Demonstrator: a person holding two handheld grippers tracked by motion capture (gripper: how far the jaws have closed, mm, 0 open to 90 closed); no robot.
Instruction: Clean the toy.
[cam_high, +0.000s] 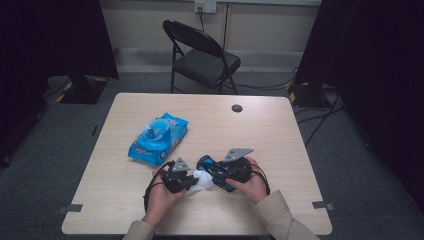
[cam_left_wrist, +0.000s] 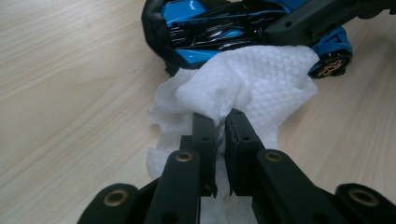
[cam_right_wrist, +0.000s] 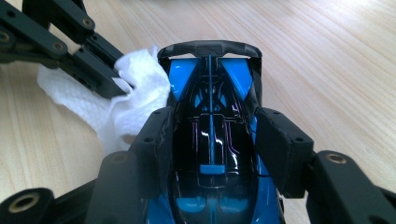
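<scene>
A blue and black toy car (cam_high: 212, 167) lies on the wooden table (cam_high: 260, 140) near its front edge. My right gripper (cam_high: 220, 172) is shut on it: in the right gripper view the jaws press both sides of the car (cam_right_wrist: 210, 93), whose rear wing points away. My left gripper (cam_left_wrist: 223, 122) is shut on a crumpled white wipe (cam_left_wrist: 261, 79). The wipe rests against the car's side (cam_left_wrist: 210, 28), beside a gold-rimmed wheel. From the right gripper view, the left gripper (cam_right_wrist: 112, 79) comes in from the upper left with the wipe (cam_right_wrist: 135, 88) touching the car.
A blue pack of wipes (cam_high: 157, 138) lies on the table to the left of the middle, beyond the grippers. A round cable hole (cam_high: 237, 108) sits near the far edge. A black folding chair (cam_high: 202, 57) stands behind the table.
</scene>
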